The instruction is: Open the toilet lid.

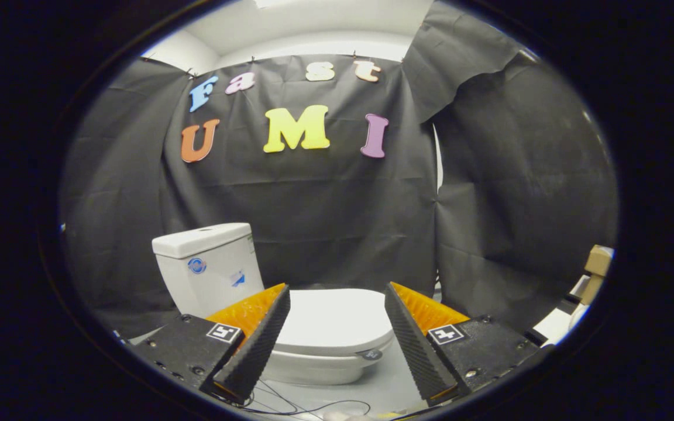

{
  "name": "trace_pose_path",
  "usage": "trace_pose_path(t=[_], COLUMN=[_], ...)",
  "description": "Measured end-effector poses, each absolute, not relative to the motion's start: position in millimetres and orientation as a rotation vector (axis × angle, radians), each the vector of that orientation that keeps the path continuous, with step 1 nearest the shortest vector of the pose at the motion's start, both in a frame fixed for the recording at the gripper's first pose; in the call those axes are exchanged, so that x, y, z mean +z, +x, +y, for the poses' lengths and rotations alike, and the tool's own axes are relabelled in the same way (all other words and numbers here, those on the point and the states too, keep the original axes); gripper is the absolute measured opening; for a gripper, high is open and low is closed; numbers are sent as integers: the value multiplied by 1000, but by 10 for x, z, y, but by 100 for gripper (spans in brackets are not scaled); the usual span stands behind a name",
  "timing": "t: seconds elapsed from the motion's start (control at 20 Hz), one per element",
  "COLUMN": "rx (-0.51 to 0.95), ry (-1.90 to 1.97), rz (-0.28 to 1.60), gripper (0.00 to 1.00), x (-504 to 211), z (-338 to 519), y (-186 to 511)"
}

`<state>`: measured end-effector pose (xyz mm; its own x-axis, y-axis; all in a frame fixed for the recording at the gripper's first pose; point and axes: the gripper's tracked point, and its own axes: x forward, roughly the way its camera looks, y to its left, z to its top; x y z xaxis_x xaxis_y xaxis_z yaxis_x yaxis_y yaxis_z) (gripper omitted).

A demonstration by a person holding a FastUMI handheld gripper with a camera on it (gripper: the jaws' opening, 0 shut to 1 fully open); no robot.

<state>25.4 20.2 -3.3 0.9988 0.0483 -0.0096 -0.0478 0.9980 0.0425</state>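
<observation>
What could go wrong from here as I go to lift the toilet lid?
The lid lies flat and shut on the bowl, so the open fingers could slide over its smooth top instead of catching the front edge. The thin cable on the floor below the gripper might snag.

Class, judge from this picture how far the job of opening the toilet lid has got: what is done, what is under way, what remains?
Done: nothing; the toilet lid lies flat and closed in front of the tank. Under way: the gripper is open, its fingers either side of the lid in view, apparently short of it. Left: reach the lid's front edge and lift it.
</observation>
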Motion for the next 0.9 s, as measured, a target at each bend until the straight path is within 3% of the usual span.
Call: trace_pose_path(t=[0.35,0.9], rx=[85,37], ry=[171,329], rz=[59,337], gripper=[100,98], x=[-240,-1648], z=[97,-427], y=[976,1561])
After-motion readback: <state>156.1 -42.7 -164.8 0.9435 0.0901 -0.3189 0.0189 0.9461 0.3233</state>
